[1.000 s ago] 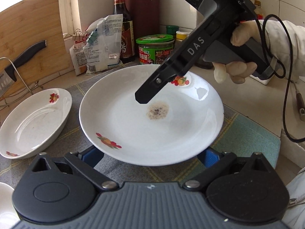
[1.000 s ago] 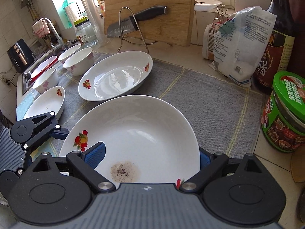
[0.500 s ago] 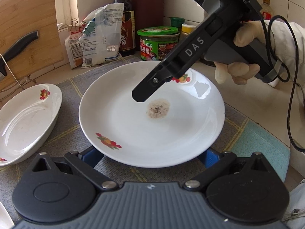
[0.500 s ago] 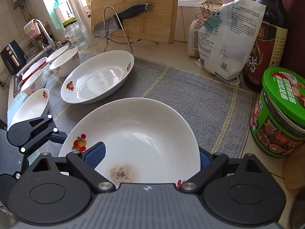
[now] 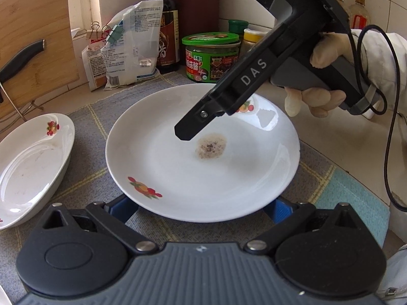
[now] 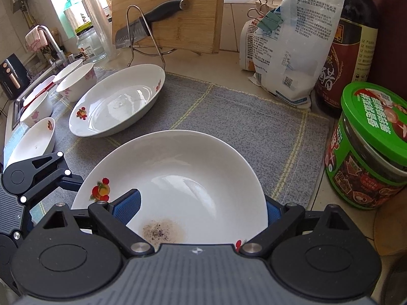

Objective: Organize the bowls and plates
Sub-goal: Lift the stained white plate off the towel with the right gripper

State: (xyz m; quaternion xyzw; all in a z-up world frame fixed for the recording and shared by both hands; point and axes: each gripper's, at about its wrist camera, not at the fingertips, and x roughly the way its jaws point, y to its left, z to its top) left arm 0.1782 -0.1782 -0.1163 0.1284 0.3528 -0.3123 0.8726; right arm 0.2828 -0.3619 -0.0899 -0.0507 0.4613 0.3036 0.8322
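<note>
both claws, the left claw [image 5: 201, 209] and right claw [image 6: 201, 209], stood wide at opposite rims of the stained plate [image 5: 203, 157]; whether they gripped it, i could not tell; judged next: stack it on the oval dish [image 6: 114, 106].

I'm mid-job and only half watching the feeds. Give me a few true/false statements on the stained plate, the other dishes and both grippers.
1. The round white plate with fruit prints has a brown speckled stain near its middle. True.
2. That plate is stacked on the oval white dish. False: they lie apart on the grey woven mat.
3. The right gripper has its blue pads on either side of the plate. True.
4. The green-lidded jar sits on the mat. False: it stands on the counter beside the mat.
5. The left gripper is clamped shut on a bowl. False: its jaws are wide, at the plate's near rim.
</note>
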